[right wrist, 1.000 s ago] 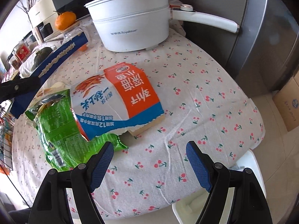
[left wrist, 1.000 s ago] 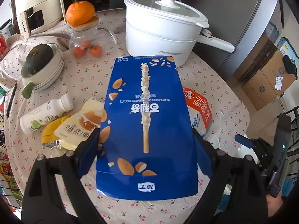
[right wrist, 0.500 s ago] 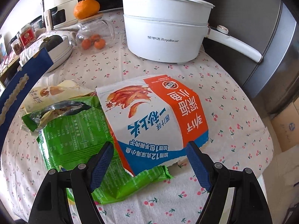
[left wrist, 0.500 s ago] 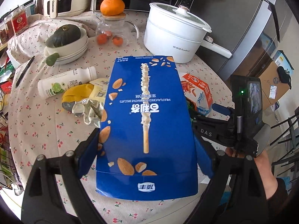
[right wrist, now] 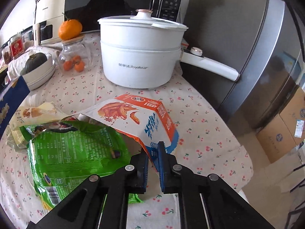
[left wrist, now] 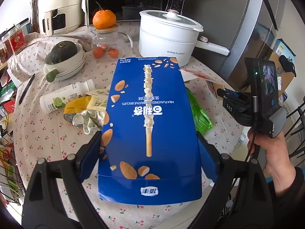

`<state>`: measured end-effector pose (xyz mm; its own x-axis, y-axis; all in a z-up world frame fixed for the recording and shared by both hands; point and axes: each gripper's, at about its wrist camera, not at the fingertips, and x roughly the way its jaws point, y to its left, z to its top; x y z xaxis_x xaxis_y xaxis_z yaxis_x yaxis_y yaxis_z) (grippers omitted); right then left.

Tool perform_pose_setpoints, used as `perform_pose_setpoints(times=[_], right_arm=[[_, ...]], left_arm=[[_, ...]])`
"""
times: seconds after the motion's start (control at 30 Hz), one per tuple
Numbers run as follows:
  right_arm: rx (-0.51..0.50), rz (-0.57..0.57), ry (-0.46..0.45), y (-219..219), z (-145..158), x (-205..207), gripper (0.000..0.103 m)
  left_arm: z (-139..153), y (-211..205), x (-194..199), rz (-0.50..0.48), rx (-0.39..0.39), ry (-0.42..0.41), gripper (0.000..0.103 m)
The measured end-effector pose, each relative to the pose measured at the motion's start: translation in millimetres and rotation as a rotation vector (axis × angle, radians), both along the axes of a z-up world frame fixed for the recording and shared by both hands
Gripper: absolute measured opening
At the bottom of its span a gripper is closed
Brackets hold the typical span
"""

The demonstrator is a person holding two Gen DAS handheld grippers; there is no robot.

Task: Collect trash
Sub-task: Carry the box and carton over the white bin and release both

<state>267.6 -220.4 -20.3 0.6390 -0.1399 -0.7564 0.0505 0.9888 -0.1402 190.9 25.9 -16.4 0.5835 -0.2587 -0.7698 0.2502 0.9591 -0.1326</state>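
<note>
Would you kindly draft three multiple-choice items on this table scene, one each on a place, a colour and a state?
1. Where does the large orange sit?
A. On the glass jar's lid
B. In the bowl
C. On the pot lid

2. What colour is the biscuit box in the left gripper?
A. Green
B. Blue
C. White

3. How does the right gripper stand?
A. Wide open above the table
B. Shut on the green bag
C. Shut on the orange-and-white snack bag

Answers:
1 A, it rests on the wooden lid of the glass jar.
2 B, its face is deep blue with almonds.
3 C, the jaws have just closed, pinching that bag's torn edge.
</note>
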Motion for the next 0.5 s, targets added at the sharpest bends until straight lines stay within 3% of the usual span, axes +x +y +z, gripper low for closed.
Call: perform_pose_setpoints(times=[0.23,0.5], right_arm=[[0.148,-0.056,0.000,-56.8,21.7,-21.8,0.002],[0.192,-0.070,-0.004,-102.1,41.5,-68.1,0.002]], left_arm=[[-1.8,-20.8,-10.6,-0.057,0.017,-0.018,0.091],[-7.3,-64.8,-23.2,-0.159,0.033,-0.025,0.091]])
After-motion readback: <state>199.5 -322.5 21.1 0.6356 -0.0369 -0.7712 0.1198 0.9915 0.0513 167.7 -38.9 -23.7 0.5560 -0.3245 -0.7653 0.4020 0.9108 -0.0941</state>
